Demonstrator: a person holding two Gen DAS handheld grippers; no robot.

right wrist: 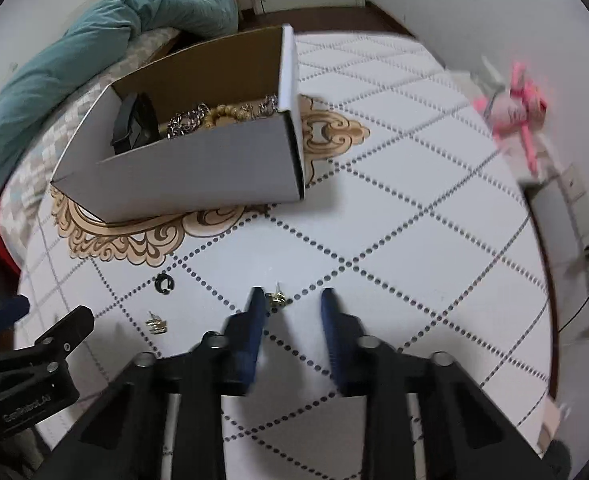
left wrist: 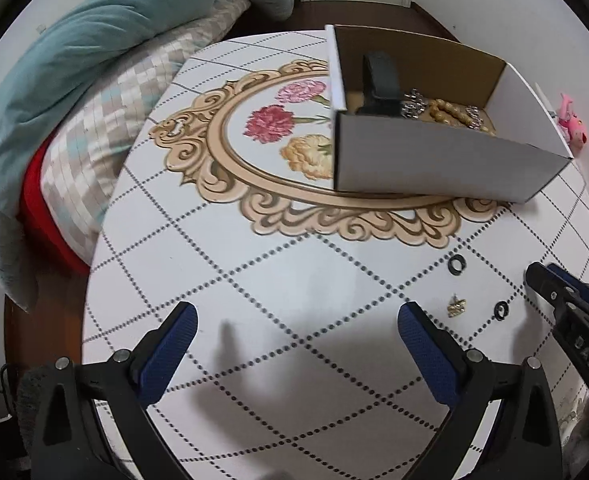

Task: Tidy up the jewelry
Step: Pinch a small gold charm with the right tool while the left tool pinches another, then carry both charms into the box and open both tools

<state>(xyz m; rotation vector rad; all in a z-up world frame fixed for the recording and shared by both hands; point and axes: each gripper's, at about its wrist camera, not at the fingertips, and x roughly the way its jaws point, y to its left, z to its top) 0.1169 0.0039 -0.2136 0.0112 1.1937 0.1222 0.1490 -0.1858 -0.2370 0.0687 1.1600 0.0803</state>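
A white cardboard box (left wrist: 434, 160) stands on the round patterned table (left wrist: 254, 272); it also shows in the right wrist view (right wrist: 198, 172). It holds a black item (left wrist: 378, 84), silver chain and a wooden bead bracelet (left wrist: 450, 114). Loose on the table lie a gold earring (left wrist: 456, 307), a black ring (left wrist: 457, 265) and a second black ring (left wrist: 501, 310). In the right wrist view a gold earring (right wrist: 276, 299) lies just inside the left fingertip of my open right gripper (right wrist: 292, 294); another gold earring (right wrist: 156, 324) and a black ring (right wrist: 163, 282) lie to its left. My left gripper (left wrist: 296, 312) is open and empty above the table.
A teal duvet (left wrist: 94, 40) and checked bedding (left wrist: 106, 120) lie beside the table at the left. A pink toy (right wrist: 514, 108) sits at the table's far right edge near the wall. The right gripper's body (left wrist: 566, 312) reaches in at the right of the left wrist view.
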